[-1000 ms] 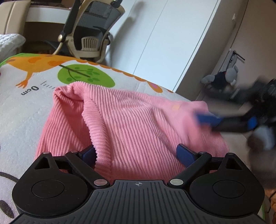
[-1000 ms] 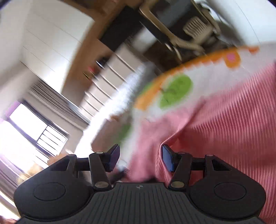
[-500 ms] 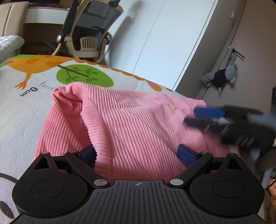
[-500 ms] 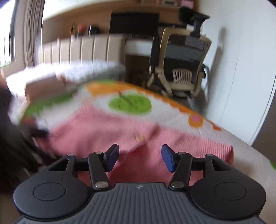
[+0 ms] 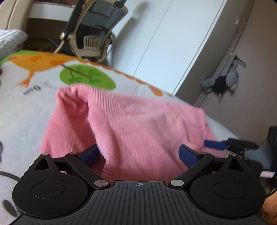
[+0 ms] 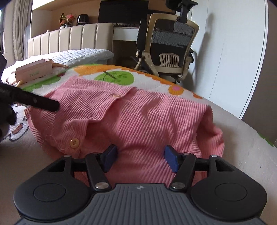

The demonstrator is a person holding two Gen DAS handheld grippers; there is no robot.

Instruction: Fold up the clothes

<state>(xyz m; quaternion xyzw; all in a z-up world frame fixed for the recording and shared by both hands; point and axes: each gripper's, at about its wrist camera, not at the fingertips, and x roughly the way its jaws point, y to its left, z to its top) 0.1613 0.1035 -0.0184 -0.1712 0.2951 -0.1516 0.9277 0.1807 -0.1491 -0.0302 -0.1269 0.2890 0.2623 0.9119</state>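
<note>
From my feed, the office chair (image 6: 170,46), cream frame with black mesh back, anchors the room. Behind it stands a white desk (image 6: 124,33) with a dark monitor (image 6: 123,10) on top. To the chair's left runs a padded beige headboard (image 6: 69,40), with a pale quilted blanket (image 6: 77,55) just below it and small potted plants (image 6: 66,19) on the ledge above. To the chair's right stand white wardrobe doors (image 5: 166,43), then a brown wall (image 5: 256,77) where a grey stuffed toy (image 5: 222,83) hangs. Daylight enters far left of the chair, by curtains (image 6: 18,31).
</note>
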